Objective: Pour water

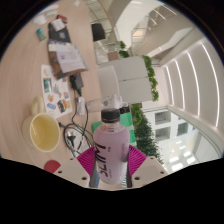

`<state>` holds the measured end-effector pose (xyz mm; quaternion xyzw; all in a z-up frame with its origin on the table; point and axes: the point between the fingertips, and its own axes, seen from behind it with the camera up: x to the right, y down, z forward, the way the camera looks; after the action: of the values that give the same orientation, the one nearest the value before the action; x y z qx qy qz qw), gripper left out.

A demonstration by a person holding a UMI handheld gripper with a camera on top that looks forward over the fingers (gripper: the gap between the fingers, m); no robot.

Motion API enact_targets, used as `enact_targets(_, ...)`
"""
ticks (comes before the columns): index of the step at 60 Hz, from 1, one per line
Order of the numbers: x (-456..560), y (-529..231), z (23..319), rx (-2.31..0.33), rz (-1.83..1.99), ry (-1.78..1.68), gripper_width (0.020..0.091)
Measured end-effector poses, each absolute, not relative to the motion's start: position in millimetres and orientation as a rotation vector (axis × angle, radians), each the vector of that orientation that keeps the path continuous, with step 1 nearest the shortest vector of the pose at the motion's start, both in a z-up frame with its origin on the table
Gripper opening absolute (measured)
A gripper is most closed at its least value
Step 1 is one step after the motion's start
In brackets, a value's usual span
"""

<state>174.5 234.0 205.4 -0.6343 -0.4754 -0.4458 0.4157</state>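
The tool (110, 172) is gripping a clear bottle (110, 150) with a white cap, its pink pads (84, 162) pressing in on both sides of the bottle. The bottle is standing upright between the fingers. Beyond and off to the left, a yellow bowl (44, 130) is sitting on the table (30, 80), with scattered papers (68, 62) farther ahead.

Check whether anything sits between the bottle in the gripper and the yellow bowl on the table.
Nothing visible does. The bottle is clamped between the gripper's fingers, and the yellow bowl lies beside it on the table, with only bare tabletop between.
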Motion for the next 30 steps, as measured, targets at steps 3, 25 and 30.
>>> enact_targets(3,177.5,236.0,227.7,-1.628,-0.907,-0.893,0.0416)
enact_targets(25,235.5,196.8,100.9,-1.786,0.041,-0.102,0.0451)
enact_targets(30,245.9,189.1,84.6,-1.83,0.106,-0.095,0.0451)
